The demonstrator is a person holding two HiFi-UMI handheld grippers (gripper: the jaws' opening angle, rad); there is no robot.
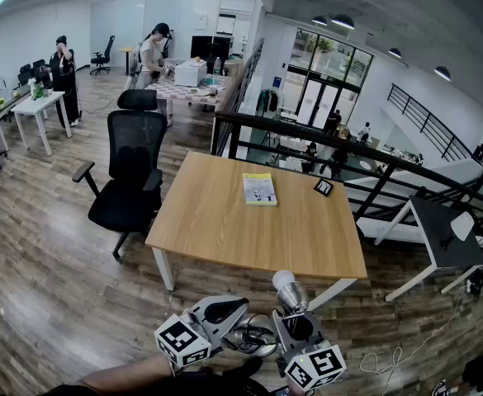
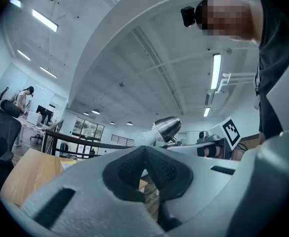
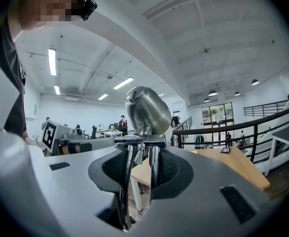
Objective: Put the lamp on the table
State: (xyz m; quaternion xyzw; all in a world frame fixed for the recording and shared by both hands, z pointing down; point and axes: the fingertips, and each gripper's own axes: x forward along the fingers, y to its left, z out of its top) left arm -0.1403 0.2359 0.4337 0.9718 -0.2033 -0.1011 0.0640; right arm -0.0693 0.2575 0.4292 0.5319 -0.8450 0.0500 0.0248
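The lamp hangs in front of me, short of the near edge of the wooden table (image 1: 224, 229). Its silver head (image 1: 289, 289) points up. In the right gripper view the head (image 3: 146, 110) stands just above the jaws, and the lamp's two chrome rods (image 3: 127, 181) run down between the pads. My right gripper (image 1: 295, 318) (image 3: 140, 167) is shut on those rods. My left gripper (image 1: 239, 305) (image 2: 146, 174) sits close beside it on the left, with its pads drawn together and nothing seen between them. The lamp head (image 2: 166, 130) shows beyond the left gripper.
A yellow book (image 1: 259, 188) and a small dark device (image 1: 324, 186) lie on the table's far half. A black office chair (image 1: 130, 172) stands at its left end. A black railing (image 1: 324, 143) runs behind the table. People stand at desks far back.
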